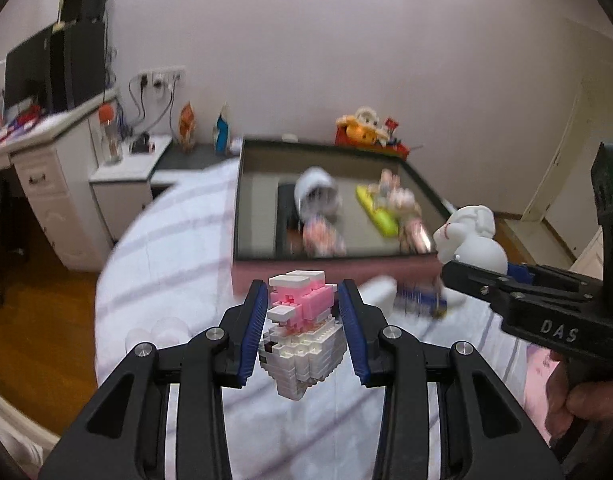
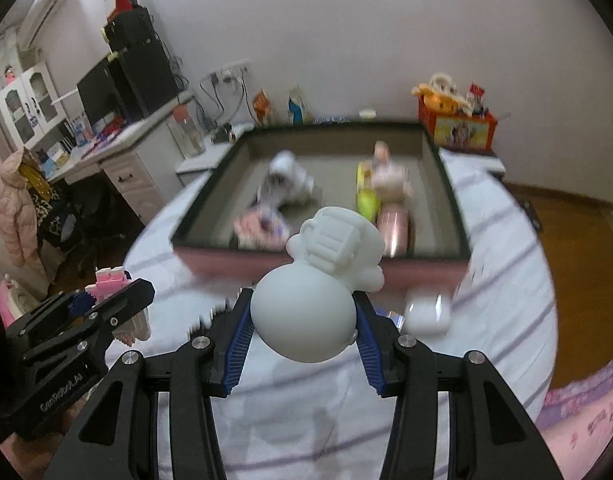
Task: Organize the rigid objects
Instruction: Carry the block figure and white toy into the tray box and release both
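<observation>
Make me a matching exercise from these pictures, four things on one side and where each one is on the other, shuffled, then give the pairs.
Things:
1. pink and white brick figure
2. white round-bodied figurine
3. yellow-green toy
4. red box of toys

Places:
A. by the wall, behind the tray
B. between the left gripper's pads
C. lying in the tray
D. between the right gripper's pads

Pairs: 1-B, 2-D, 3-C, 4-A

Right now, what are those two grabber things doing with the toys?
A person holds a grabber in each hand over the bed. The left gripper has its jaws shut on a pink and white brick figure. The right gripper clamps a white figurine. Ahead sits an open box already holding several toys.
</observation>
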Motion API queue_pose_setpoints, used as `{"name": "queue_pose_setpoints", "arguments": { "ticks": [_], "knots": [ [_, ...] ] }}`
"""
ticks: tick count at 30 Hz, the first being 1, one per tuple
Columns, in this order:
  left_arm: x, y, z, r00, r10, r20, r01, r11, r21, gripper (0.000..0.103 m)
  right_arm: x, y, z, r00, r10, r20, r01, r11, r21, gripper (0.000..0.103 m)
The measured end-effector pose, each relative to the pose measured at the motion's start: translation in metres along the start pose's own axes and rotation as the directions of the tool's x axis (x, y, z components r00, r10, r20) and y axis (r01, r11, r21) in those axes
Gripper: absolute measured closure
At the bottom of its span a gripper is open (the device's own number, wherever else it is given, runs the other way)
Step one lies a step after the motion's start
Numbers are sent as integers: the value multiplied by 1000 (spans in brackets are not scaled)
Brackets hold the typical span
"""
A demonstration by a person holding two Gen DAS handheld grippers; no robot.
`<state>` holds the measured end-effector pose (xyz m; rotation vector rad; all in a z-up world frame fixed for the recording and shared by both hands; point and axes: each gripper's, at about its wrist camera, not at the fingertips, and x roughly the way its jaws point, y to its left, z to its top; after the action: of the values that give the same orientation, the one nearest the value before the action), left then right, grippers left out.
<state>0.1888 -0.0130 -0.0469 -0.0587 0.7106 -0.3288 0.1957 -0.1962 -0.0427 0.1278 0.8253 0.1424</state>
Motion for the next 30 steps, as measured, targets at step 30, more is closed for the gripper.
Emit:
{"name": "queue_pose_setpoints", "arguments": {
  "ticks": [30],
  "knots": [
    [147,1,98,993,25,-118,-23,1000,12,65,125,-18,92,985,-49,-168,32,994,-102,54]
  ]
}}
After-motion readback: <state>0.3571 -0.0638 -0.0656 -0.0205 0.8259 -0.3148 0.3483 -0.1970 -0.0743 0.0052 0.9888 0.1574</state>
